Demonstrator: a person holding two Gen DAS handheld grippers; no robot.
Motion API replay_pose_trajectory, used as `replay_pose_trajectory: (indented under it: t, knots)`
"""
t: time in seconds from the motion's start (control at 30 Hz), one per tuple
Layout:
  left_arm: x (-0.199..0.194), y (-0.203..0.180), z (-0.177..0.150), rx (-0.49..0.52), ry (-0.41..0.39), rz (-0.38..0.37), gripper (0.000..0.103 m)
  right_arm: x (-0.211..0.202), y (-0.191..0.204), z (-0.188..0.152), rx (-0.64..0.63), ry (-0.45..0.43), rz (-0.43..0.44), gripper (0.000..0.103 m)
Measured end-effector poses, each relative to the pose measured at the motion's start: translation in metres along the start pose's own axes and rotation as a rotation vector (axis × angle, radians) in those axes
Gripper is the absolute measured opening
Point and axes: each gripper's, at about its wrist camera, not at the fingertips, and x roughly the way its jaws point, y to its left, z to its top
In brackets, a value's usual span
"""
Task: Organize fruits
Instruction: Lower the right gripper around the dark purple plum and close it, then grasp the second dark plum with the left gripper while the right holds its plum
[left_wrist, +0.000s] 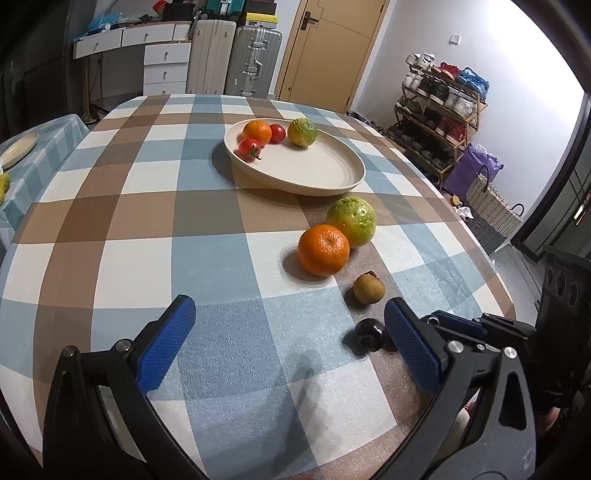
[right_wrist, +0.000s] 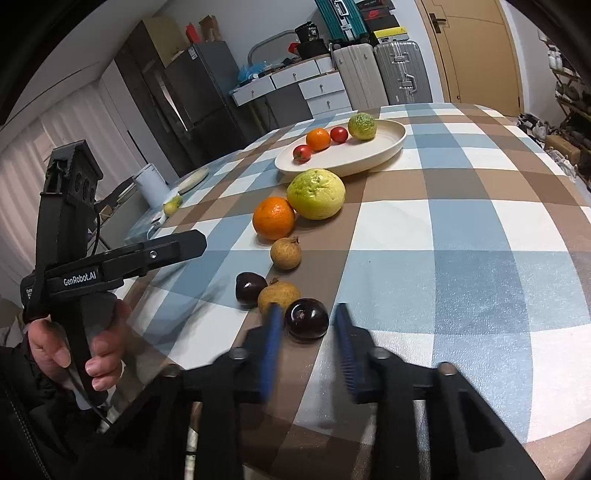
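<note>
At the near end of the fruit row leading away from the cream plate, a dark plum sits on the checked tablecloth between the blue pads of the right gripper. The pads are blurred but have closed in on both sides of the plum, gripping it. Just beside the plum, on the plate's side, lie a brown longan and a second dark plum. Nearer the plate come another longan, an orange and a large yellow-green fruit that lies just short of the plate's rim.

On the plate rest a small orange, two tomatoes and a green citrus.

The left gripper hangs well back from the plate, its jaws spread wide over bare cloth with nothing between them. Seen from the right wrist, a hand holds its handle, and white lettering on the black body reads "GenRobot.AI"
</note>
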Motion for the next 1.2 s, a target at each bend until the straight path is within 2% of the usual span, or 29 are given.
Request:
replay_pose_trajectory:
  t: [0.37,0.87,0.93,1.0,1.2]
  knots:
    - [0.002,-0.002,-0.003,0.007,0.013,-0.015,0.102,-0.012,-0.009,0.004,0.044,-0.049,0.022,0.024]
    - [0.02,-0.031,-0.015,0.097,0.102,-0.064,0.101,-0.025,-0.008,0.006,0.033,-0.101,0.047,0.024]
    - [0.023,-0.031,-0.015,0.096,0.114,-0.078,0.098,-0.027,-0.007,0.005,0.027,-0.109,0.054,0.024]
    - [0.024,-0.031,-0.015,0.089,0.123,-0.1,0.088,-0.027,-0.007,0.005,0.024,-0.112,0.056,0.024]
    - [0.028,-0.03,-0.015,0.088,0.137,-0.153,0.064,-0.027,-0.008,0.004,0.027,-0.111,0.056,0.024]
